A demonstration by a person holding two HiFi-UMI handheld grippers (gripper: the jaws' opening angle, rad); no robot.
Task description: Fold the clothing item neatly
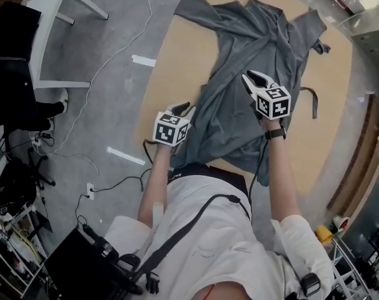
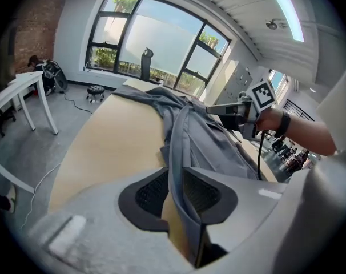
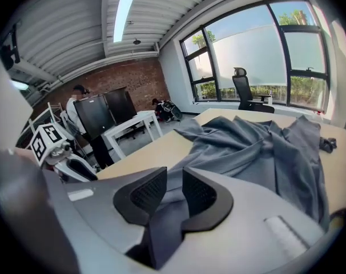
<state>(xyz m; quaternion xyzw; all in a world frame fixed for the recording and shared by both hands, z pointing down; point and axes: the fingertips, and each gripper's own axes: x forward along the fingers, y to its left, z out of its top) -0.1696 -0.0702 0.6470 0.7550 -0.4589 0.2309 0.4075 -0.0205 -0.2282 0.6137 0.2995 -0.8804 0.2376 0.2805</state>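
Note:
A grey garment (image 1: 252, 74) lies crumpled and spread on the tan table (image 1: 171, 74), its near hem hanging toward the person. My left gripper (image 1: 183, 109) is at the garment's near left edge. In the left gripper view a thin fold of the cloth (image 2: 178, 153) runs between the jaws (image 2: 174, 178), with a gap beside it. My right gripper (image 1: 255, 79) hovers over the middle right of the garment. In the right gripper view grey cloth (image 3: 247, 147) passes through the narrow gap of its jaws (image 3: 173, 184). Each gripper shows in the other's view: the right gripper (image 2: 218, 110) and the left gripper (image 3: 70, 164).
A white desk (image 1: 49, 30) stands on the grey floor at the left, with cables (image 1: 114, 61) trailing beside the table. A dark strap (image 1: 314, 102) lies at the garment's right. Black equipment sits at the lower left. An office chair (image 3: 244, 90) stands by the windows.

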